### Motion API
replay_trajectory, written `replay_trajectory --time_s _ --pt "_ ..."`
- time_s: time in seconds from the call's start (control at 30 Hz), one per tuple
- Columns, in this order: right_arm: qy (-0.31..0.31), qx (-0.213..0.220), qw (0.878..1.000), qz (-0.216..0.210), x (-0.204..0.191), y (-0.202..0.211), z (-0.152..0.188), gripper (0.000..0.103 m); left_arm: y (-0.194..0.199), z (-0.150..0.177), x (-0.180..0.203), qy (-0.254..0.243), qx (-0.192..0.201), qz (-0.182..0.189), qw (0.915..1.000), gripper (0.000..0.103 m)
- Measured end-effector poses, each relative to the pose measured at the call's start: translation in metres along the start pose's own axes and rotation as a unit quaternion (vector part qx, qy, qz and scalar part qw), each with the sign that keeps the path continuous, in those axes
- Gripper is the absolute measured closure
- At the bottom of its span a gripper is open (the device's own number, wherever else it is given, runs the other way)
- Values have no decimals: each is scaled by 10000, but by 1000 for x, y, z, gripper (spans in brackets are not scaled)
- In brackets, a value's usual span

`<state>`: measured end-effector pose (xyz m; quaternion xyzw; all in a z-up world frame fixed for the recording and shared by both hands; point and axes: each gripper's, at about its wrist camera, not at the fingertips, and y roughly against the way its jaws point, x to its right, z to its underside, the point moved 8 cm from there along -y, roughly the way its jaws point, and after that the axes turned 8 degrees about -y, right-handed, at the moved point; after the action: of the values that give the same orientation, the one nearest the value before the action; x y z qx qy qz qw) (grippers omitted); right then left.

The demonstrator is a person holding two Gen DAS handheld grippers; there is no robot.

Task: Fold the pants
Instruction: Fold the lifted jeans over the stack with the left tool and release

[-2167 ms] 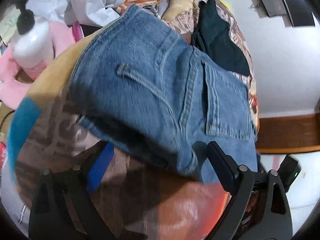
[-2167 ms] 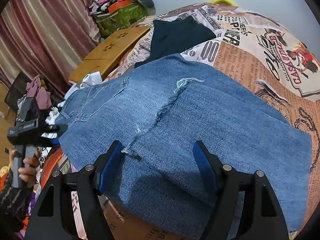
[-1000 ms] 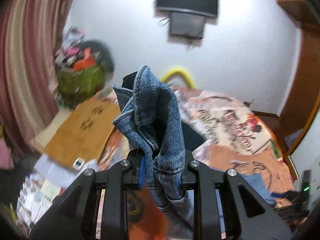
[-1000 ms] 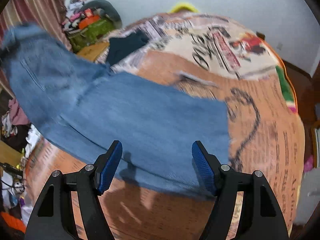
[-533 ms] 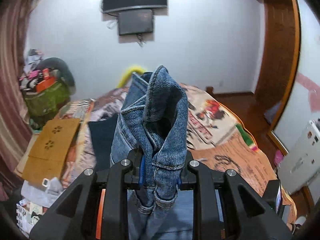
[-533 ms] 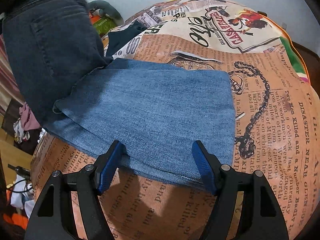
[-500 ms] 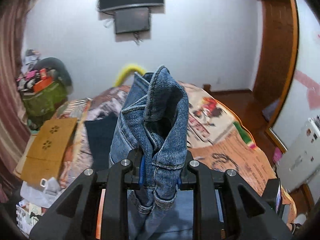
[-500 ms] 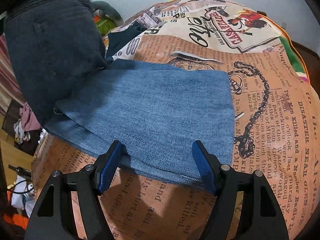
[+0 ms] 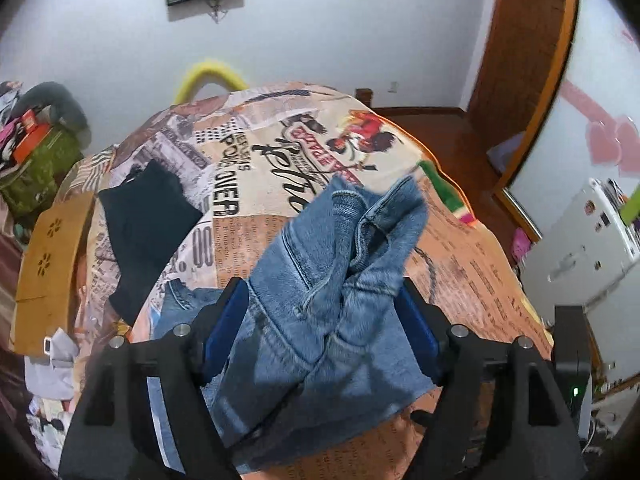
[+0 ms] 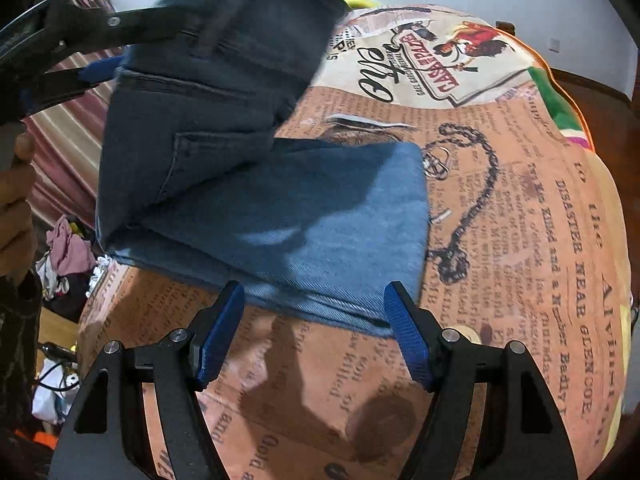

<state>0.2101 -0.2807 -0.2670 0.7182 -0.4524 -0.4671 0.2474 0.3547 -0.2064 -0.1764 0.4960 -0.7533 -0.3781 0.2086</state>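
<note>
We count one pair of jeans (image 9: 332, 292), two grippers, one bed and one dark folded garment. The jeans are blue denim with stitched seams and a patch pocket, and they lie on the bed (image 9: 472, 264), whose cover is printed like old newspaper in orange, cream and black. In the right wrist view the legs of the jeans (image 10: 320, 224) lie flat in a layered stack with a straight folded edge toward us, while the waist half rises off the stack toward the upper left, looking darker in shadow.

Our left gripper (image 9: 320, 316) has its two blue-padded fingers spread wide, and the bunched, crumpled waist cloth sits between them, loose rather than pinched. From the right wrist view the same left gripper (image 10: 100, 64) shows as black bars with a blue pad beside the lifted denim, with the person's hand (image 10: 16, 184) at the frame's left edge.

Our right gripper (image 10: 316, 332) is spread wide too, holding nothing, its ribbed blue pads (image 10: 220, 332) just at the near edge of the flat stack.

The single dark garment (image 9: 144, 224), smooth and rectangular, lies on the bed well apart from the jeans. A flat wooden board (image 9: 48, 264) with cut-out flower shapes sits off the bed's left side.
</note>
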Motion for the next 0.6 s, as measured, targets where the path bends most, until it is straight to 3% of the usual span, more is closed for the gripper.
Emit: replay_trajectory --time_s 0.3,0.43,0.6 --pt "-148 -102 9998 1 8 -1 10 33 21 -3 -37 -106 465 -428 9979 8" --pt "-95 -103 9999 79 6 -4 10 30 4 2 -69 -165 236 -741 9968 7" --pt "-42 -124 9998 139 2 -7 8 29 -46 14 -122 -137 -422 -1068 9933 7"
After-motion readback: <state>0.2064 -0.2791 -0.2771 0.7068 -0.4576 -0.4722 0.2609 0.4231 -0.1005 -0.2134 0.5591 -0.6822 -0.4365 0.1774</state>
